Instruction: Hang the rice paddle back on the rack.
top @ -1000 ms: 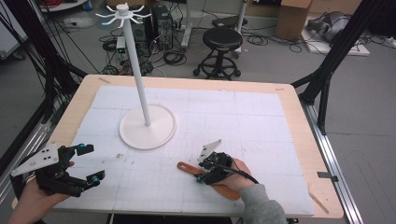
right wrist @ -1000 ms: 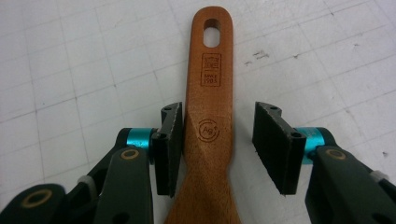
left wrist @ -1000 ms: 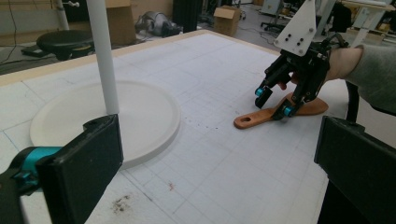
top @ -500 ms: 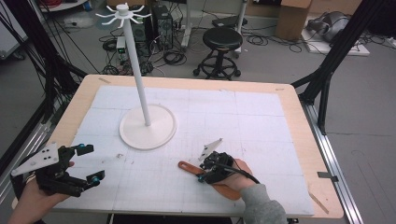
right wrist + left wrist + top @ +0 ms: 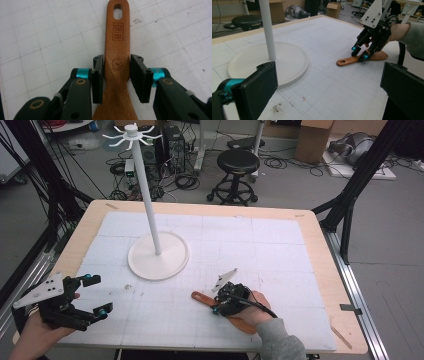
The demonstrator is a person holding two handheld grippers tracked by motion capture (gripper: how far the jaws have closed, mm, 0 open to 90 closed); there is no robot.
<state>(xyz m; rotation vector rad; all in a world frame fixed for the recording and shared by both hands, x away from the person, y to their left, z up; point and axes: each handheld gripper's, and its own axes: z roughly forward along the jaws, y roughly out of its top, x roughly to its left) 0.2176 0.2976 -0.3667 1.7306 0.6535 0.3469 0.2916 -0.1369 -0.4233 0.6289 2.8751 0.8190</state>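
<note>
Partly hidden, the spatula (image 5: 117, 65) sits between closing right tongs (image 5: 117, 75); left tongs (image 5: 322, 85) gape empty.

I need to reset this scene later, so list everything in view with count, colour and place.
Wooden spatula: one, orange-brown, flat on the mat at the near right, hole end pointing left.
Stand: one, white, round base and tall pole with hooks on top, left of centre.
Mat: one, white with a grid, covering the table.
Table: one, light wood rim.
Stool: one, black, on the floor beyond the table.
Cardboard box: one, brown, far floor.
Right tool: one, black, jaws just closing, either side of the spatula's neck.
Left tool: one, black, open, near left.
</note>
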